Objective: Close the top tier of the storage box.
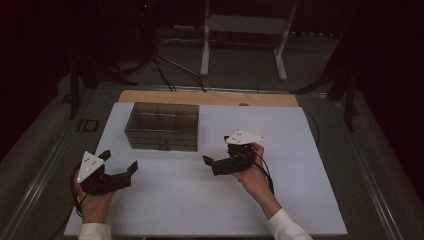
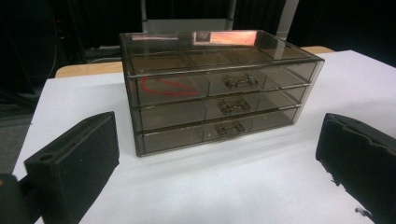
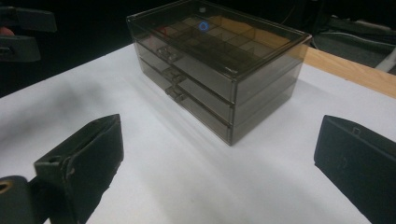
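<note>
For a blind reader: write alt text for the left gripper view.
A smoky transparent drawer box with three shut drawers stands on a white table, its handles facing the camera. The left gripper is open in front of it, holding nothing. Something red shows inside the top drawer.

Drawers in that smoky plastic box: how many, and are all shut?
3, stacked in the drawer box: top drawer, middle drawer, bottom drawer. All look pushed in, each with a small handle at the front.
</note>
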Available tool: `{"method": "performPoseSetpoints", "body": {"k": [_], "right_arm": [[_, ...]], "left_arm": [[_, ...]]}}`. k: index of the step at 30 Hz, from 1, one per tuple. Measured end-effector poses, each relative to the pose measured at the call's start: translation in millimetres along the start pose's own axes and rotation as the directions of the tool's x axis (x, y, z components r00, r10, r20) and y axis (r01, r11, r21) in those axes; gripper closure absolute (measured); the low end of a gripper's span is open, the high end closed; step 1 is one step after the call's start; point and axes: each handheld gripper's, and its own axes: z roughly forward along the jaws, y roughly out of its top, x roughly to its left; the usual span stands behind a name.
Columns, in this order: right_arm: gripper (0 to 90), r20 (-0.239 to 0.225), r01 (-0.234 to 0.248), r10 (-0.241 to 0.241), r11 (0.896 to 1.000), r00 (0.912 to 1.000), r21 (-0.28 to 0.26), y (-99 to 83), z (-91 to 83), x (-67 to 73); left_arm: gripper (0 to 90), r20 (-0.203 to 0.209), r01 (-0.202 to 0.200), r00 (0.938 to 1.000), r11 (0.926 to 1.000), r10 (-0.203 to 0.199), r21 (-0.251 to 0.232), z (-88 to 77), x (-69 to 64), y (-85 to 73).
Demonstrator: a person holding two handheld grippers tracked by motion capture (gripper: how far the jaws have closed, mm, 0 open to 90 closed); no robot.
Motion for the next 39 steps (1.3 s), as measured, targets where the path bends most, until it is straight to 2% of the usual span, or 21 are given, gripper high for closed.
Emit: {"method": "performPoseSetpoints", "body": {"k": [19, 22, 27, 36, 39], "right_arm": [[1.7, 0.024, -0.053, 0.054, 0.996, 0.9982, -0.067, -13.7, -29.0, -14.4], [1.7, 0.031, -0.058, 0.061, 0.995, 0.9977, -0.076, -16.9, -34.4, -17.4], [1.6, 0.051, -0.066, 0.071, 0.994, 0.9961, -0.090, -25.4, -43.5, -22.1], [1.6, 0.081, -0.088, 0.099, 0.987, 0.9917, -0.135, -41.7, -60.0, -31.9], [1.6, 0.092, -0.090, 0.104, 0.985, 0.9904, -0.144, -46.6, -65.1, -34.5]], "left_arm": [[1.0, 0.020, -0.013, 0.9997, 0.9998, 0.013, -0.015, -4.9, 1.2, 1.9], [1.0, 0.022, -0.022, 0.9995, 0.9997, 0.023, -0.010, -4.6, 0.5, 1.9], [0.9, 0.011, -0.064, 0.9979, 0.9979, 0.064, 0.006, -2.8, -4.0, 2.1], [0.9, 0.018, -0.068, 0.9975, 0.9977, 0.068, 0.005, -2.9, -4.4, 1.9], [0.9, 0.033, -0.073, 0.9968, 0.9973, 0.073, 0.003, -2.7, -5.1, 1.8]]}}
